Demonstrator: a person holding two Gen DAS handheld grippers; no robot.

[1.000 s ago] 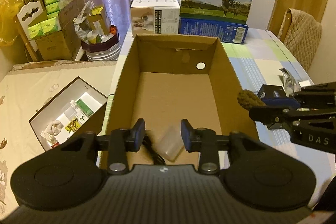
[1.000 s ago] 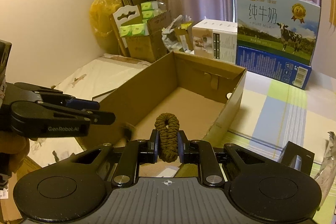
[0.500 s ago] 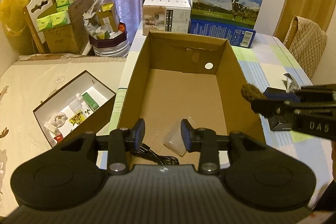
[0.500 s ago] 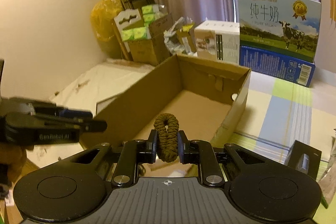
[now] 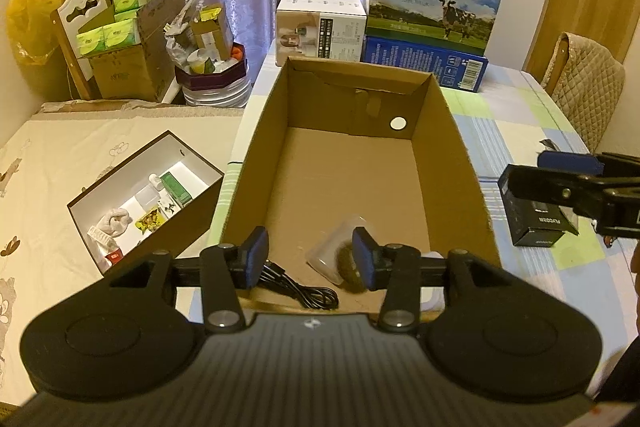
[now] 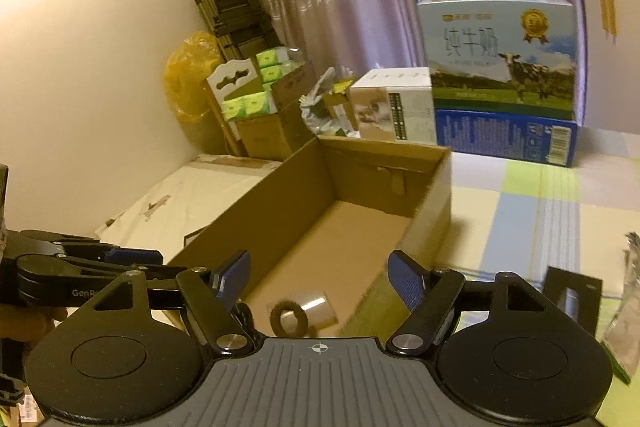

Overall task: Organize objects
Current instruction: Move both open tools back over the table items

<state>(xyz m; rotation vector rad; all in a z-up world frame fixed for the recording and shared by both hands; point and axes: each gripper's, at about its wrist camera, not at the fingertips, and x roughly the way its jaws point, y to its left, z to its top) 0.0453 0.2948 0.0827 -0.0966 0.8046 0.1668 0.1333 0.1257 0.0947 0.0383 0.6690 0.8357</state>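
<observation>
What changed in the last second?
The right tool opened and let go of the brown hair tie, which now lies in the cardboard box beside the clear plastic piece. The right tool also pulled back from the box rim. Unchanged: left tool open and empty, black cable in the box.

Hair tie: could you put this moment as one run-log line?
hair tie: lying in cardboard box, beside plastic lid | right gripper: open, empty | left gripper: open, empty
</observation>
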